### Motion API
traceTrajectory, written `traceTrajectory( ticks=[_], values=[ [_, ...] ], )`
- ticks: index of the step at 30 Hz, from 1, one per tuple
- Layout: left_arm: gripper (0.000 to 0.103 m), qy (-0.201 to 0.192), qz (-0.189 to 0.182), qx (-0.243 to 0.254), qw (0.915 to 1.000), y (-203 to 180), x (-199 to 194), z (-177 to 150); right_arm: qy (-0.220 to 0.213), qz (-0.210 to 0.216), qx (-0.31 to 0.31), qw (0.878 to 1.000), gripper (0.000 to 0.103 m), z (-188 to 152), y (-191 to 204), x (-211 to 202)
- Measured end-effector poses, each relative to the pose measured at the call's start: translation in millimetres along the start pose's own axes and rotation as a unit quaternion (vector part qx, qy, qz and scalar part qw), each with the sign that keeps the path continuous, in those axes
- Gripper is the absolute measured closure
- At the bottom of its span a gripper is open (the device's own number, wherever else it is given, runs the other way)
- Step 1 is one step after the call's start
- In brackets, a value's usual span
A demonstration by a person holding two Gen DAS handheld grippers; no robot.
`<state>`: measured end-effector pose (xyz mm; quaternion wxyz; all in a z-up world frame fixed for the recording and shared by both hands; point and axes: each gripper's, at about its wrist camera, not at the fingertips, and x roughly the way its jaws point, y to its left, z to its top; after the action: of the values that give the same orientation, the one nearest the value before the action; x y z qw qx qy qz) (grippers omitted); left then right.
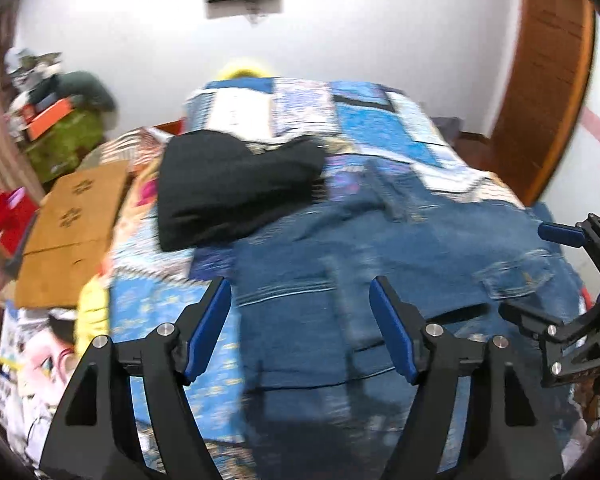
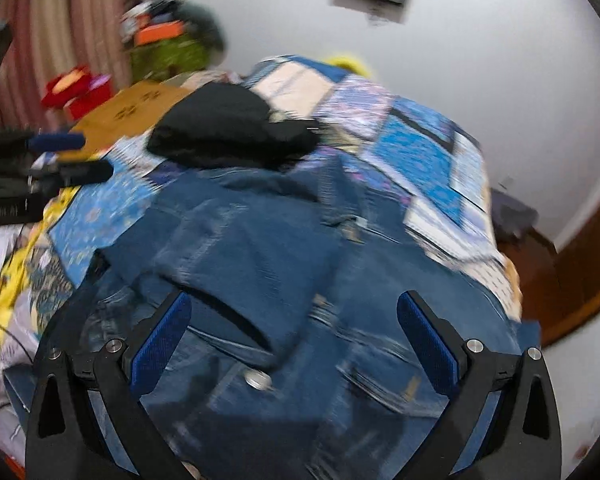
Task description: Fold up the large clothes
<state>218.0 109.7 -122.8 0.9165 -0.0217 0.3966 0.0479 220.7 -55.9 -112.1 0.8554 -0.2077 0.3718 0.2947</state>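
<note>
Blue denim jeans (image 1: 380,248) lie spread across the near part of the bed, with a back pocket (image 1: 512,276) showing. In the right wrist view the jeans (image 2: 260,264) show their waist button (image 2: 258,380). My left gripper (image 1: 302,320) hovers over the denim, open, with nothing between its blue pads (image 1: 212,328). My right gripper (image 2: 294,336) is open above the waistband, also holding nothing. Each gripper shows in the other's view: the right gripper (image 1: 540,276) at the right edge, the left gripper (image 2: 76,156) at the left edge. Both views are motion-blurred.
A folded black garment (image 1: 236,192) lies behind the jeans on the patchwork quilt (image 1: 380,120). Left of the bed stand a cardboard box (image 1: 76,220), a red box (image 2: 80,92) and a green bag (image 1: 68,140). A wooden door frame (image 1: 548,80) rises at the right.
</note>
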Motion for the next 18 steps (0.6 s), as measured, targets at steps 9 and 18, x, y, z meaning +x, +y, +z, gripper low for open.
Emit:
traceTrajectory(
  ticks=[9,18],
  values=[
    [0.032,0.035,0.03,-0.055,0.9974,52,10,-35,0.083,0.047,-0.088,0.992,0.003,7,54,66],
    [0.032,0.069,0.03,-0.071,0.9946,61,27,-60,0.12,0.024,-0.122,0.985,0.034,6,70,101]
  ],
)
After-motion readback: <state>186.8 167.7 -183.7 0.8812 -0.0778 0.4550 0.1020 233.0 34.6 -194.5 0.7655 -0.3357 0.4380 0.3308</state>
